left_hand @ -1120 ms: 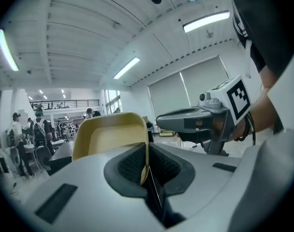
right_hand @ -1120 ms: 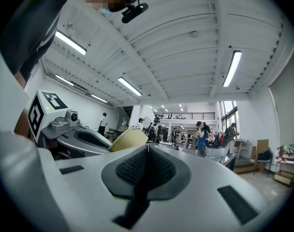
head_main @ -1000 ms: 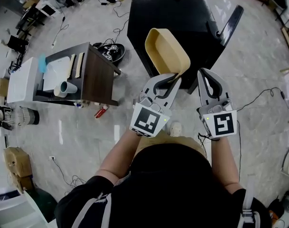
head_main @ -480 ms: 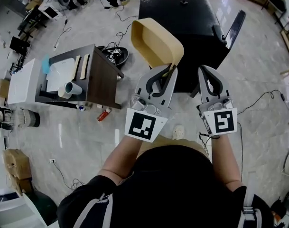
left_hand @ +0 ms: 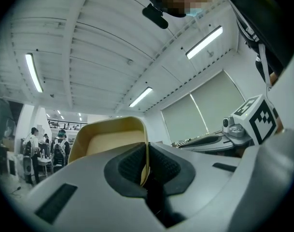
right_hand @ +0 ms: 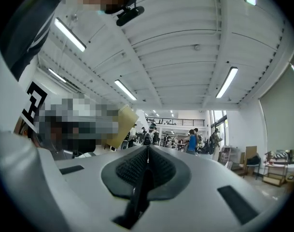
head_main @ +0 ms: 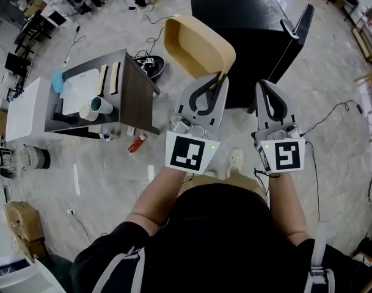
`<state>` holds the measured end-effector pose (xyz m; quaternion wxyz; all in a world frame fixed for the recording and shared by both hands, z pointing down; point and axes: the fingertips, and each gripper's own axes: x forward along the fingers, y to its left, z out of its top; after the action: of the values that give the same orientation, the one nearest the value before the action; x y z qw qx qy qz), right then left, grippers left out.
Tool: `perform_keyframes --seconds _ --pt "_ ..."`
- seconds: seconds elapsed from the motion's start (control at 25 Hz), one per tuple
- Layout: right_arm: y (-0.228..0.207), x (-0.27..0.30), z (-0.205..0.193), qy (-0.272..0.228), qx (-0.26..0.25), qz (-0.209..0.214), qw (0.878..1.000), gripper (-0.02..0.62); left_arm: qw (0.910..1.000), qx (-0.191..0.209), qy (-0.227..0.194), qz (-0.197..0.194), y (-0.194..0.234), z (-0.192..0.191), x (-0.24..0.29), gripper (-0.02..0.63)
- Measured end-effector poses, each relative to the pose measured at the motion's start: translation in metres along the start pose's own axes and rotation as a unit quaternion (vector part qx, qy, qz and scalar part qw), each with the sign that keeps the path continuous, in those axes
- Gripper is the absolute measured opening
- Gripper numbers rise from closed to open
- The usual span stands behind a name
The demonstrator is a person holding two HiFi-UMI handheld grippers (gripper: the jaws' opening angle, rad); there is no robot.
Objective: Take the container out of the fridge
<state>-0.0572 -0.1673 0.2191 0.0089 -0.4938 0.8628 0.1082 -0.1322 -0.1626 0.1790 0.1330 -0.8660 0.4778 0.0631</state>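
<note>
A tan, empty, rounded container [head_main: 198, 47] is held up in the air, tilted, with my left gripper [head_main: 217, 81] shut on its near rim. In the left gripper view the container [left_hand: 105, 141] rises past the jaws, its thin wall pinched between the dark pads [left_hand: 130, 163]. Behind it stands the low black fridge [head_main: 247, 17] with its door [head_main: 295, 32] swung open to the right. My right gripper [head_main: 266, 90] hangs beside the left one, in front of the fridge, shut with nothing in it. Its pads [right_hand: 132, 166] meet along a thin line.
A dark brown side table [head_main: 121, 96] at the left carries a white tray and a cup [head_main: 97, 107]. A red can [head_main: 135, 144] lies on the marble floor below it. Cables run over the floor at the right [head_main: 338, 115]. People stand far off in the hall [right_hand: 191, 141].
My left gripper has lifted the container up and to the left, away from the fridge opening. The view has shifted a little; the right gripper has stayed about where it was.
</note>
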Motion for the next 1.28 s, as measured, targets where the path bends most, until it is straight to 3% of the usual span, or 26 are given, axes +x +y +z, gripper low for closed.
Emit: perform_keyframes --seconds 0.2,0.52,1.12,1.28 --pt "0.047 -0.024 0.010 0.004 -0.007 -0.017 1.000 0.037 0.9955 0.069 0.029 -0.059 -0.007 -0.002 -0.047 0.034" --pt "0.083 -0.049 0.024 0.012 -0.019 -0.018 1.000 0.037 0.9955 0.059 0.025 -0.069 -0.019 0.005 -0.078 0.034" --pt "0.045 -0.063 0.016 0.016 -0.007 -0.028 0.999 0.037 0.9963 0.041 0.024 -0.071 -0.056 -0.004 -0.049 0.034" --pt "0.028 -0.075 0.014 0.011 -0.007 -0.025 1.000 0.037 0.9958 0.055 0.025 -0.069 -0.076 -0.005 -0.038 0.034"
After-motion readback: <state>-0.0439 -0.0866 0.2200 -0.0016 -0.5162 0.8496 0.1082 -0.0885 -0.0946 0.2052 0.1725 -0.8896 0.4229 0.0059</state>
